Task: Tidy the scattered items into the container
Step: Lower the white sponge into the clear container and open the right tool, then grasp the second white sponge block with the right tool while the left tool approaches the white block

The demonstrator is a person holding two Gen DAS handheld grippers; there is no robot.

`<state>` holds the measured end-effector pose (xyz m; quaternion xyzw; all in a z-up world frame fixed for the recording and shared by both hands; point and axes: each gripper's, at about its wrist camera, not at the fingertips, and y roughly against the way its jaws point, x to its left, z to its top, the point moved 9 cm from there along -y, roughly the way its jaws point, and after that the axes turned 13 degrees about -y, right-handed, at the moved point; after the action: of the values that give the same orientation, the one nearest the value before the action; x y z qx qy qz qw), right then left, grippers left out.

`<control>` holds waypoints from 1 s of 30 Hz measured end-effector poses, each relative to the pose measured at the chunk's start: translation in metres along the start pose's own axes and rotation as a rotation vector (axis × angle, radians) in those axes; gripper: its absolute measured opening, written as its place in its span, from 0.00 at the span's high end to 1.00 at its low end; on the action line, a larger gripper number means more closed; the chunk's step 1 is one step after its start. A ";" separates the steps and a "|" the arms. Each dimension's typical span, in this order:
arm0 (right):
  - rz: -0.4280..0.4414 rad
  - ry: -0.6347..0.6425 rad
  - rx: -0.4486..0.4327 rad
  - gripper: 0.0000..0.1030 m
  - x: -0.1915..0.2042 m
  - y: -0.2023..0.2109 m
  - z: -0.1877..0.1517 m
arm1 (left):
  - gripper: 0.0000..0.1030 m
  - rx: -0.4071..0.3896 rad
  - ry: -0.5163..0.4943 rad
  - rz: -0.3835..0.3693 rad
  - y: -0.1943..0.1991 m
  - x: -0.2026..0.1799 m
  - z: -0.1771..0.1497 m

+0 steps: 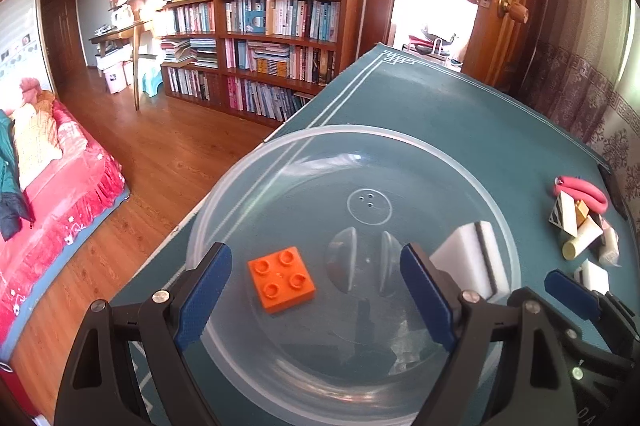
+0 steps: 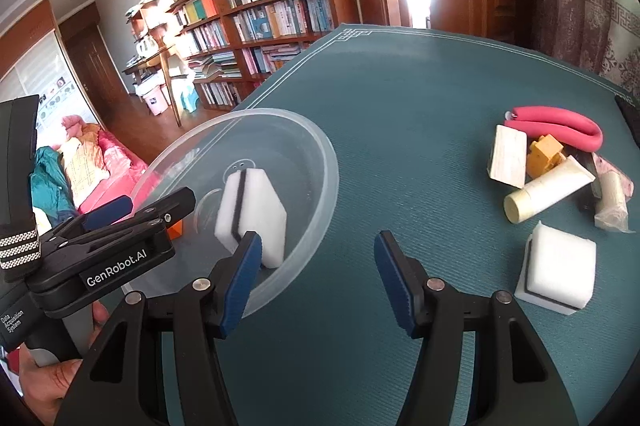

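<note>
A clear round plastic bowl (image 1: pixel 352 154) sits near the left edge of a table covered with a teal mat (image 2: pixel 420 98), and two items already lie inside it: an orange square toy brick with four studs (image 1: pixel 281 279) and a white sponge block with a dark stripe (image 2: pixel 252 214), which leans against the bowl's near wall. The task looks partly done. Still outside, well apart on the right of the mat, is a loose heap: a second white sponge block with a dark layer (image 2: pixel 558 268), a cream squeeze tube (image 2: pixel 548 190), a pale wooden block (image 2: pixel 508 156), a yellow toy piece (image 2: pixel 546 154), a red looped band (image 2: pixel 560 126) and a small wrapped white roll (image 2: pixel 610 200). The left gripper (image 1: pixel 316 290) hovers over the bowl with jaws spread and empty. The right gripper (image 2: pixel 318 278) is also spread and empty, above the bowl's right rim. Nothing blocks the way to the heap, though its pieces overlap, so picking one may disturb others. A bookshelf (image 1: pixel 280 26) stands behind.
</note>
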<state>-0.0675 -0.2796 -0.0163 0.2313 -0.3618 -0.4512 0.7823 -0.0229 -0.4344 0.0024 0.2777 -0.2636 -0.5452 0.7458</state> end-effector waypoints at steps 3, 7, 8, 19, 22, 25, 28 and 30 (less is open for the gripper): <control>-0.022 -0.018 -0.025 0.39 -0.013 0.007 0.003 | 0.13 -0.001 -0.018 -0.008 0.001 -0.009 0.002; -0.058 -0.057 -0.059 0.39 -0.036 0.019 0.005 | 0.13 -0.004 -0.045 -0.016 0.003 -0.021 0.003; -0.064 -0.072 -0.066 0.39 -0.042 0.022 0.006 | 0.13 -0.005 -0.051 -0.016 0.004 -0.024 0.003; -0.173 -0.199 -0.147 0.39 -0.110 0.054 0.013 | 0.13 -0.015 -0.107 -0.013 0.011 -0.050 0.012; -0.204 -0.237 -0.157 0.39 -0.131 0.060 0.012 | 0.13 -0.027 -0.118 -0.019 0.014 -0.056 0.018; -0.225 -0.269 -0.159 0.39 -0.148 0.064 0.011 | 0.13 -0.039 -0.137 -0.023 0.018 -0.066 0.022; -0.237 -0.293 -0.147 0.39 -0.160 0.063 0.012 | 0.13 -0.046 -0.161 -0.034 0.020 -0.076 0.026; -0.229 -0.304 -0.133 0.37 -0.163 0.063 0.010 | 0.13 -0.052 -0.177 -0.039 0.022 -0.083 0.028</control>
<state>-0.0956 -0.1074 -0.0250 0.1479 -0.4168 -0.5897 0.6758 -0.0499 -0.3526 0.0302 0.2139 -0.3089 -0.5887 0.7157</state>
